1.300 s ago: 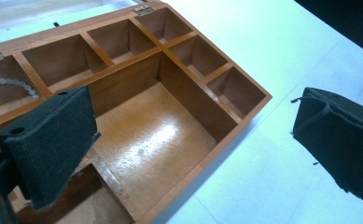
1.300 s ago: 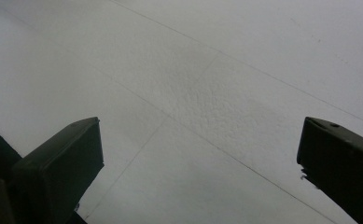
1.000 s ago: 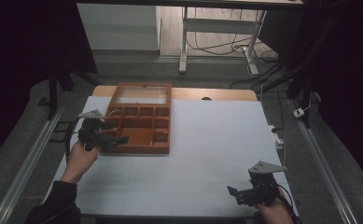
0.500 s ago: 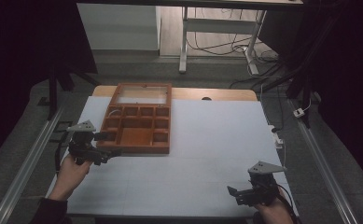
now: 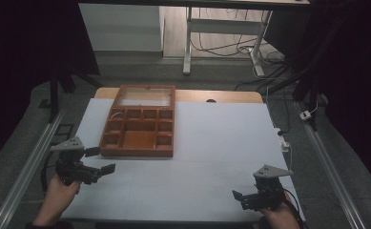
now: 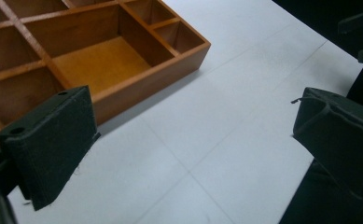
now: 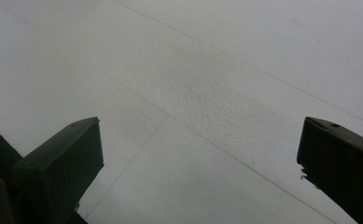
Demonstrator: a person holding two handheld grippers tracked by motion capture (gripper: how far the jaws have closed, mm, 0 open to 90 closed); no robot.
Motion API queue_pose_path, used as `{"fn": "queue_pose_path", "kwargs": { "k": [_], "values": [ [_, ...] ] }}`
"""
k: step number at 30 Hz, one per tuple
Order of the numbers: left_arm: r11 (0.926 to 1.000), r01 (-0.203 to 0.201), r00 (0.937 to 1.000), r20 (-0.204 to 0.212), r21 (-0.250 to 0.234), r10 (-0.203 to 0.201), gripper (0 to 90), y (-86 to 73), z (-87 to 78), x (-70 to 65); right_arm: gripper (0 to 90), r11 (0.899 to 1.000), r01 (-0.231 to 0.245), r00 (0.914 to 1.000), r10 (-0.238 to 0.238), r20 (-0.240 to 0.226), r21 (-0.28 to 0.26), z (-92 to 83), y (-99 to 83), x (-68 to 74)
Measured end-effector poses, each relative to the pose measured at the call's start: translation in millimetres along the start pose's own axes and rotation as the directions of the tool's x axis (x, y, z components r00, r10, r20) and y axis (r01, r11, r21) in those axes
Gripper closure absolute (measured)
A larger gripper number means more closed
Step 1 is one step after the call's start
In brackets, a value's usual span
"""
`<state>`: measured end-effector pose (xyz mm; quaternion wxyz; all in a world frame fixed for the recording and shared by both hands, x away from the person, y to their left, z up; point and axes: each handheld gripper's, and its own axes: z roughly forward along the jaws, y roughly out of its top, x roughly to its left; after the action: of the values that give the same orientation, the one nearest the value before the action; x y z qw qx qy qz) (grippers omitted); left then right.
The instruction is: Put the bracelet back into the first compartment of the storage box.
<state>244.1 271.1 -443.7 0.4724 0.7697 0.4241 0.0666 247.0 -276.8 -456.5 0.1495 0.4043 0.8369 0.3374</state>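
A brown wooden box (image 5: 140, 125) with several empty compartments lies at the back left of the white table (image 5: 216, 143); its glazed lid (image 5: 143, 97) lies open behind it. My left gripper (image 5: 101, 160) hovers open near the table's front left, just in front of the box's near left corner. In the left gripper view the box (image 6: 100, 60) sits beyond the wide-apart jaws of the left gripper (image 6: 193, 135), which hold nothing. My right gripper (image 5: 240, 199) is open at the front right, and the right gripper (image 7: 198, 154) has bare table between its jaws.
Metal rails (image 5: 28, 167) run along both sides of the table. A white cable and plug (image 5: 284, 143) lie at the right edge. A desk frame (image 5: 188, 43) with loose cables stands on the floor beyond the table's far edge.
My left gripper has drawn back from the box's left side toward the front left of the table. The right gripper has stayed in place.
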Motion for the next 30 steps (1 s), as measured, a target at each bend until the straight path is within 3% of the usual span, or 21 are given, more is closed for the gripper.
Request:
{"fn": "queue_pose_path", "kwargs": {
  "k": [7, 17, 22, 30],
  "values": [
    [0.9989, 0.032, 0.9993, -0.020, -0.033, -0.033, 0.0, -20.6, -20.7, -0.6, 0.0, 1.000, -0.004, 1.0000, 0.004, 0.004, -0.001, 0.0, -0.3, -0.3],
    [0.9964, 0.072, 0.9964, -0.043, -0.045, -0.074, 0.0, -46.2, -40.2, 1.9, 0.0, 1.000, -0.004, 1.0000, 0.004, 0.006, 0.004, 0.3, -0.1, -0.2],
    [0.9963, 0.079, 0.9951, -0.056, -0.032, -0.081, 0.0, -57.5, -45.4, 0.2, 0.0, 1.000, -0.004, 1.0000, 0.004, 0.008, 0.004, 0.2, -0.1, 0.1],
    [0.9962, 0.082, 0.9926, -0.092, 0.028, -0.080, 0.0, -73.5, -45.7, -1.3, 0.0, 1.000, -0.001, 0.9998, 0.001, 0.020, 0.003, -1.4, -1.5, 1.6]
  ]
}}
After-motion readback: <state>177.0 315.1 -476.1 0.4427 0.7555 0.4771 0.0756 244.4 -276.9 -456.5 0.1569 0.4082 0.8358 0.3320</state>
